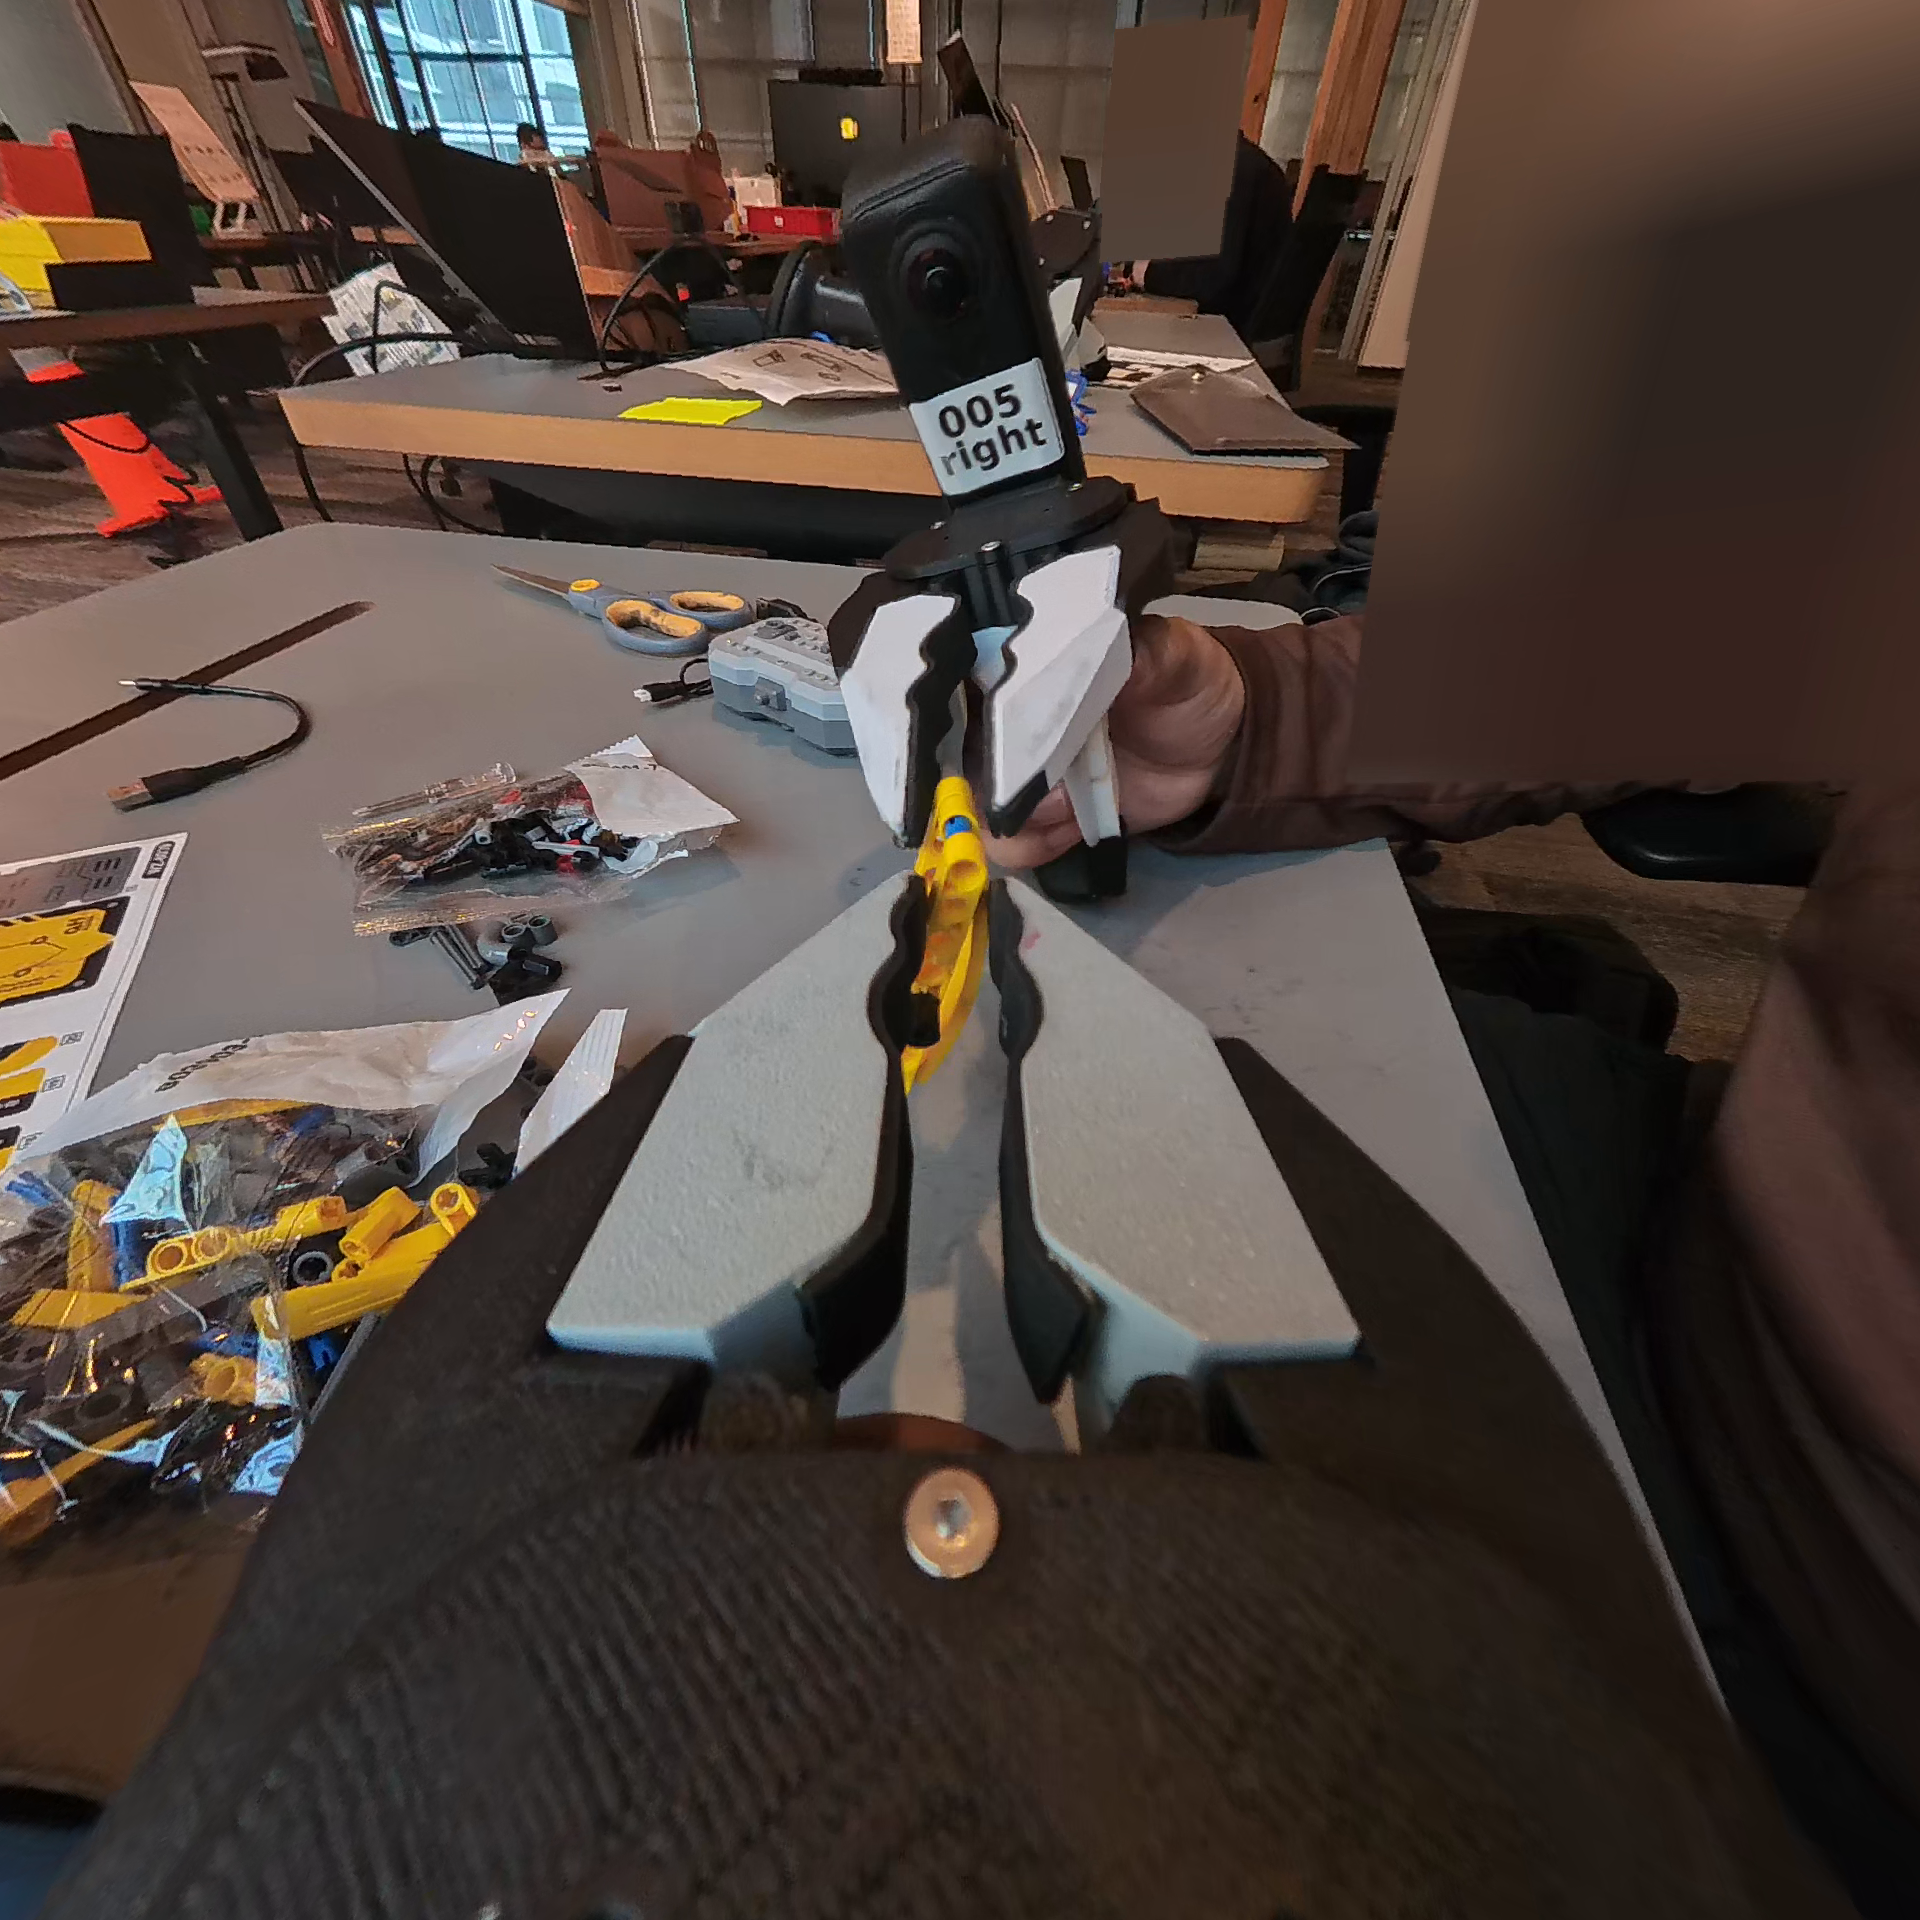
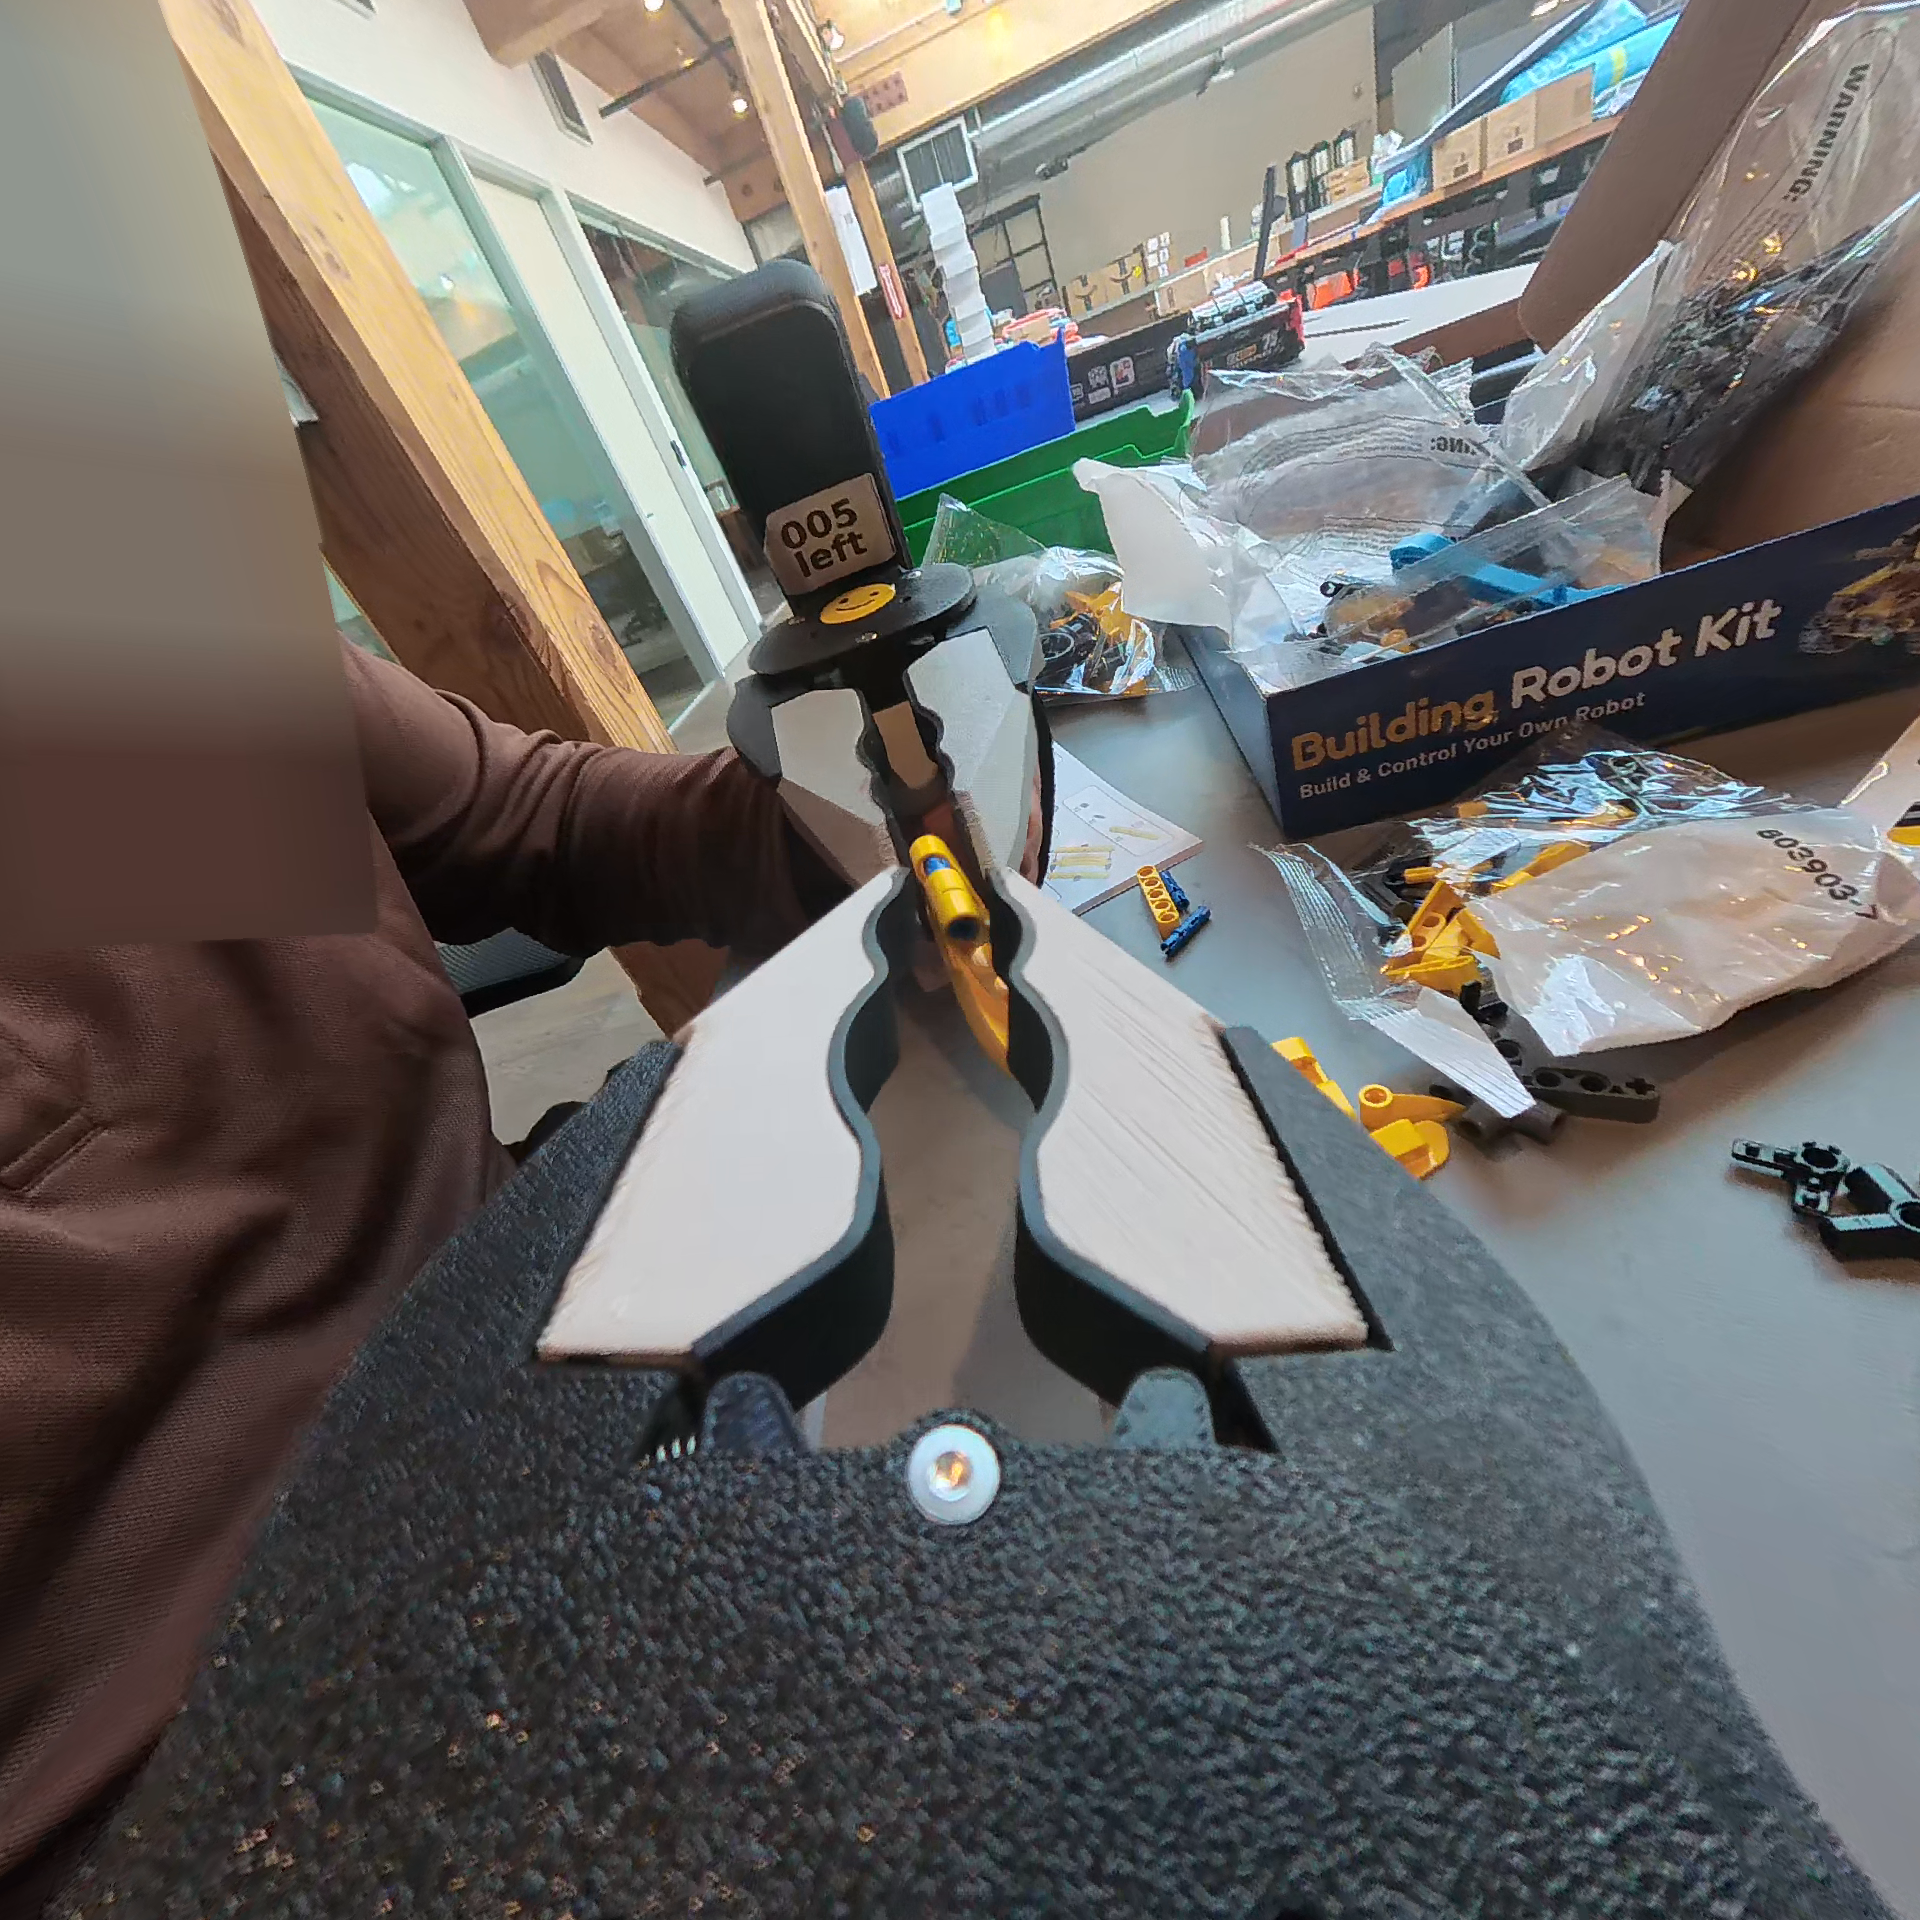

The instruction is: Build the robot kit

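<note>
Grippers face each other tip to tip above the grey table [image 1: 436,665], each in one of the person's hands. Left gripper [image 1: 948,914] has jaws drawn narrow, clamped on the lower end of a yellow curved brick piece [image 1: 951,935]. Right gripper [image 2: 951,914] has jaws likewise narrow, pinching the same piece at its other end, by a small blue pin. Piece hangs in the air between the two, off the tabletop. Near the left gripper: torn bag of yellow parts [image 1: 208,1247], small bag of black pins [image 1: 520,831], scissors [image 1: 655,613]. Near the right gripper: blue kit box [image 2: 1507,707], loose black connector [image 2: 1839,1195].
</note>
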`<state>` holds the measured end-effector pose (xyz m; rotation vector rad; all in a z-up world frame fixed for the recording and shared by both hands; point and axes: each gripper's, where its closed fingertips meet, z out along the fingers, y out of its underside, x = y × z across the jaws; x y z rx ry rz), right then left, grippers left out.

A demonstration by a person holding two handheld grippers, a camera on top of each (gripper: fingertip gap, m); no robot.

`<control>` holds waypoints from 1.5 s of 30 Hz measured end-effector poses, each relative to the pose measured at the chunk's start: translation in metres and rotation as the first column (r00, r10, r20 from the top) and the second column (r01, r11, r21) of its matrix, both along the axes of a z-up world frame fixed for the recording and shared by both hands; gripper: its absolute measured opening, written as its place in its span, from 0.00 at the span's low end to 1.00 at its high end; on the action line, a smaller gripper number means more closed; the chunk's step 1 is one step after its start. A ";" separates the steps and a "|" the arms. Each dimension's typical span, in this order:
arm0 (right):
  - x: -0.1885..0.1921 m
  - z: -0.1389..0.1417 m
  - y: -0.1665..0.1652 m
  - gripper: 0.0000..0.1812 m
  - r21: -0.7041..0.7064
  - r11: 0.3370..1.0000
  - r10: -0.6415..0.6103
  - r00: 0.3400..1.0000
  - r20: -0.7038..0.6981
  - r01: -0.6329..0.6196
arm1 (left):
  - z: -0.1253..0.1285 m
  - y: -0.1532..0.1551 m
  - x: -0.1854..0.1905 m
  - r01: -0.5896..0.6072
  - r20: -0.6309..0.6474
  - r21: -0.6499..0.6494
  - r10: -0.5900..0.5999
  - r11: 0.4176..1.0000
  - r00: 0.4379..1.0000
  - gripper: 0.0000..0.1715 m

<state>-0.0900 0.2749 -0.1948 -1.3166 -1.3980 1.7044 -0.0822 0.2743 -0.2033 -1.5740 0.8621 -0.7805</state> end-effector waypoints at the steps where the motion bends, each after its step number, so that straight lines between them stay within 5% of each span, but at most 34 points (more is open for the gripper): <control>1: 0.000 -0.001 0.000 0.07 0.012 1.000 -0.004 1.000 0.008 0.004 | 0.000 0.000 0.000 0.000 0.001 -0.005 0.000 1.000 1.000 0.05; 15: -0.002 -0.013 0.003 0.05 0.166 0.984 -0.070 0.995 0.069 0.058 | -0.012 0.005 -0.001 -0.035 -0.073 -0.017 0.034 0.999 0.997 0.06; 21: -0.004 -0.042 0.002 0.04 0.217 0.976 -0.071 0.965 0.254 0.015 | -0.043 0.008 -0.002 -0.100 -0.355 0.033 0.105 0.994 0.929 0.04; 31: -0.010 -0.058 0.006 0.04 0.281 0.960 -0.096 0.918 0.385 -0.018 | -0.052 0.015 -0.009 -0.147 -0.450 0.092 0.173 0.985 0.876 0.04; 37: 0.002 -0.032 0.011 0.03 0.043 0.999 -0.007 0.971 0.239 -0.004 | -0.021 0.015 -0.007 -0.144 -0.257 0.131 0.174 0.981 0.951 0.08; 42: -0.008 -0.018 0.010 0.03 -0.111 0.993 -0.023 0.987 0.159 0.041 | -0.031 0.023 -0.006 -0.203 -0.331 0.170 0.251 0.964 0.910 0.29; 45: -0.010 -0.002 0.012 0.03 -0.160 0.985 -0.055 0.996 0.071 0.066 | -0.031 0.028 -0.007 -0.247 -0.363 0.238 0.322 0.939 0.874 0.24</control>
